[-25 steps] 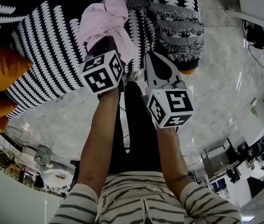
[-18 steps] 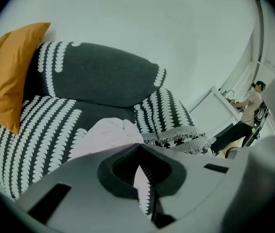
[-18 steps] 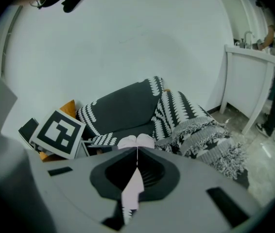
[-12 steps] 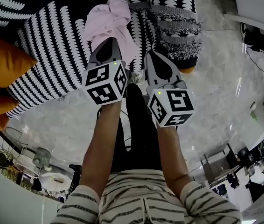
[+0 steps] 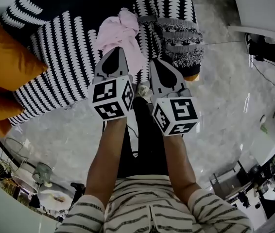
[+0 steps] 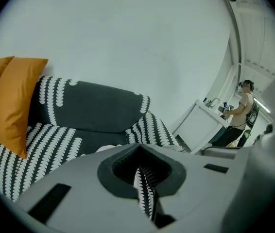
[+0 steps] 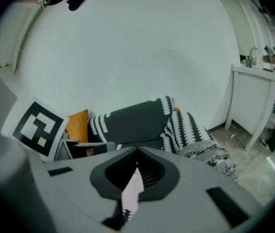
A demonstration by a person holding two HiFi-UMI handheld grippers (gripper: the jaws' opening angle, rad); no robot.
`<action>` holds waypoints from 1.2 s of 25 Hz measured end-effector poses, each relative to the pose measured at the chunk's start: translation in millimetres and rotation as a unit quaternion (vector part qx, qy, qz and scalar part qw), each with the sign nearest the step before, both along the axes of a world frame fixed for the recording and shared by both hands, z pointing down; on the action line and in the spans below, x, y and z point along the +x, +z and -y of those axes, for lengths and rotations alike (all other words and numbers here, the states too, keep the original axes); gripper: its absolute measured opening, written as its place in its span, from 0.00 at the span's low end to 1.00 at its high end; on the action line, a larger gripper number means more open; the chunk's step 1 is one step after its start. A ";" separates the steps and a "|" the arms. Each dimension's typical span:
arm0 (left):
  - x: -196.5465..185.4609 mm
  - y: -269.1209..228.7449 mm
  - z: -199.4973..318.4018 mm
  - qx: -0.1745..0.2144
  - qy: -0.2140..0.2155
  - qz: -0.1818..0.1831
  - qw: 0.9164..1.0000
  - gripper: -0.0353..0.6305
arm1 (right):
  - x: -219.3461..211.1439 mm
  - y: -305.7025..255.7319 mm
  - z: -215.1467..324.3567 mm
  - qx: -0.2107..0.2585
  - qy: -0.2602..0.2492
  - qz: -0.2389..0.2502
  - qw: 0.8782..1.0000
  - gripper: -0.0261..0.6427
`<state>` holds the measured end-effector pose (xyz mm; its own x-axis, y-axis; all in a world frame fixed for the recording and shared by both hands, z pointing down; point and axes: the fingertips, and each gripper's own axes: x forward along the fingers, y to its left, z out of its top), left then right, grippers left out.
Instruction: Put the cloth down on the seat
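Note:
A crumpled pink cloth (image 5: 120, 33) hangs over the black-and-white patterned sofa seat (image 5: 60, 62), just beyond both gripper tips. My left gripper (image 5: 112, 50) is shut. In the left gripper view only the sofa's pattern shows in the slit between its jaws (image 6: 138, 152), and a pale bit of the cloth (image 6: 106, 148) peeks over the upper jaw. My right gripper (image 5: 156, 62) is shut, with a strip of the pink cloth (image 7: 132, 191) pinched between its jaws. Both grippers point down toward the seat, side by side.
Orange cushions (image 5: 6, 76) lean at the sofa's left end. A fringed patterned throw (image 5: 181, 42) drapes over the right armrest onto the marble floor (image 5: 225, 91). A white counter (image 6: 200, 125) with a person (image 6: 242, 110) stands off to the right.
Both grippers have come up toward the camera and look larger. The pink cloth stays at their tips over the seat.

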<state>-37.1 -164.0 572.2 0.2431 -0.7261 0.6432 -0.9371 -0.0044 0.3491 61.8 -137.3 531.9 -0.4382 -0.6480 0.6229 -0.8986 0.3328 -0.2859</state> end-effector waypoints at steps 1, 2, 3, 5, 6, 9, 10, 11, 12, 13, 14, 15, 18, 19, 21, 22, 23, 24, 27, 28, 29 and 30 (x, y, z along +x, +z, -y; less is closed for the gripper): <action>-2.0 -7.7 -3.2 0.004 0.000 0.000 1.000 0.06 | -2.6 -7.7 -1.6 0.004 -0.001 0.000 1.000 0.06; -3.2 -15.5 -6.7 0.006 0.000 0.000 1.000 0.06 | -4.8 -16.2 -3.0 0.008 -0.001 0.000 1.000 0.06; -3.9 -23.2 -10.1 0.009 0.002 0.001 1.000 0.06 | -6.9 -25.0 -3.9 0.013 -0.002 0.000 1.000 0.06; -5.0 -37.2 -16.9 0.014 0.007 0.002 1.000 0.06 | -10.5 -42.6 -4.5 0.024 -0.005 -0.001 1.000 0.06; -5.5 -43.3 -20.7 0.016 0.009 0.003 1.000 0.06 | -11.8 -50.9 -4.7 0.030 -0.005 -0.001 1.000 0.06; -7.6 -61.8 -27.4 0.023 0.013 0.006 1.000 0.06 | -14.3 -73.9 -2.6 0.048 -0.004 0.002 0.999 0.06; -8.0 -68.7 -27.7 0.028 0.015 0.007 0.999 0.06 | -14.6 -80.5 -1.2 0.053 -0.002 0.002 0.999 0.06; -8.3 -76.2 -27.8 0.033 0.016 0.008 0.999 0.06 | -14.7 -86.9 -0.2 0.058 -0.001 0.003 0.998 0.06; -8.8 -84.5 -28.1 0.038 0.018 0.008 0.999 0.06 | -14.9 -93.5 0.2 0.062 0.002 0.005 0.998 0.06; -9.7 -93.5 -28.6 0.043 0.019 0.009 0.999 0.06 | -15.5 -100.6 0.1 0.066 0.004 0.007 0.998 0.06; -11.0 -103.1 -29.3 0.049 0.021 0.011 0.999 0.06 | -16.8 -108.5 -0.5 0.070 0.005 0.010 0.998 0.06; -12.5 -113.2 -29.6 0.056 0.023 0.013 0.998 0.06 | -18.6 -117.2 -1.1 0.075 0.005 0.011 0.997 0.06; -16.4 -146.2 -28.8 0.081 0.031 0.022 0.996 0.06 | -24.7 -147.6 -1.1 0.096 -0.001 0.015 0.995 0.06; -17.4 -158.0 -30.1 0.088 0.033 0.024 0.995 0.06 | -26.2 -159.0 -2.3 0.102 -0.002 0.016 0.995 0.06; -19.0 -182.3 -35.7 0.100 0.037 0.027 0.994 0.06 | -29.0 -182.4 -7.3 0.111 -0.004 0.020 0.994 0.06; -18.9 -194.2 -39.2 0.106 0.040 0.026 0.993 0.06 | -30.5 -194.0 -10.4 0.116 -0.005 0.023 0.993 0.06; -17.9 -205.8 -42.8 0.113 0.047 0.026 0.992 0.06 | -32.4 -205.2 -13.5 0.121 -0.006 0.025 0.992 0.06; -16.1 -217.3 -46.3 0.119 0.056 0.027 0.991 0.06 | -34.4 -216.0 -16.6 0.126 -0.007 0.028 0.992 0.06; -13.1 -252.4 -54.6 0.147 0.078 0.037 0.985 0.06 | -39.9 -245.4 -24.6 0.143 -0.014 0.031 0.989 0.06; -13.5 -264.3 -56.3 0.157 0.079 0.038 0.984 0.06 | -40.7 -254.6 -26.9 0.149 -0.016 0.032 0.988 0.06; -14.3 -276.1 -57.9 0.166 0.078 0.037 0.982 0.06 | -41.0 -263.8 -29.1 0.154 -0.017 0.034 0.987 0.06; -15.2 -287.8 -59.7 0.174 0.076 0.036 0.981 0.06 | -40.8 -273.1 -31.7 0.159 -0.017 0.036 0.987 0.06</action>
